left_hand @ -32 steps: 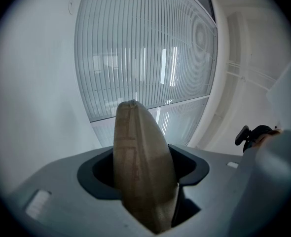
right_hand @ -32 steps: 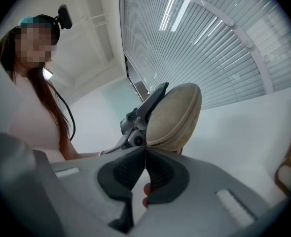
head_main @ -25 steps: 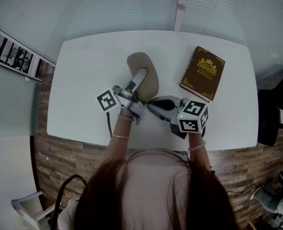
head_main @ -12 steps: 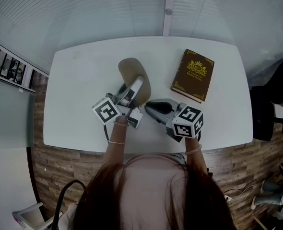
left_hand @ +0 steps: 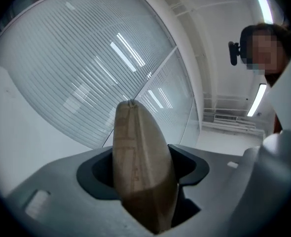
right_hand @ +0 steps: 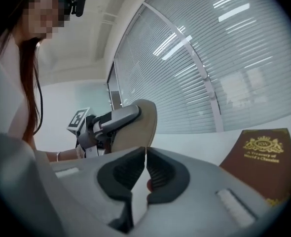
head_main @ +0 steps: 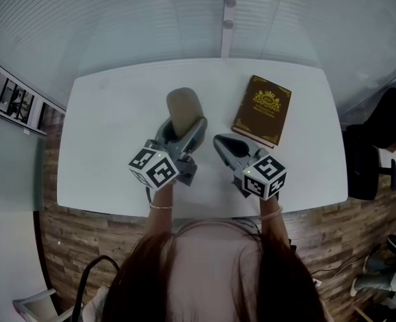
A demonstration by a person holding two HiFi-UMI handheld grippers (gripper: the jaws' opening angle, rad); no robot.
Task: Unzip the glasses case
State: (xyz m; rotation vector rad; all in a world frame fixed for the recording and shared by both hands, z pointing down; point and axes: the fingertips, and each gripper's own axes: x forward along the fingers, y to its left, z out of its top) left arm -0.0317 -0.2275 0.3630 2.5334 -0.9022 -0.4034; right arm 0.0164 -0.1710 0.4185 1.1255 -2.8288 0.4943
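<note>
The tan glasses case [head_main: 183, 107] stands on edge above the white table [head_main: 111, 113], its zip seam [left_hand: 131, 102] running over the top. My left gripper [head_main: 182, 133] is shut on the case's near end, one jaw on each flat side. In the left gripper view the case [left_hand: 140, 167] fills the gap between the dark pads [left_hand: 93, 174]. My right gripper [head_main: 220, 142] is just right of the case and apart from it. Its jaws have just been closing and now meet at the tips [right_hand: 145, 169], with no part of the case between them.
A brown hardcover book [head_main: 262, 111] with gold print lies on the table at the right, close to the right gripper. In the right gripper view the book [right_hand: 264, 157] is at the lower right. A glass wall with blinds stands beyond the table's far edge.
The left gripper has rolled, so the case now points straight away instead of leaning left. The right gripper has drawn off to the right, away from the case, and swung to point farther away.
</note>
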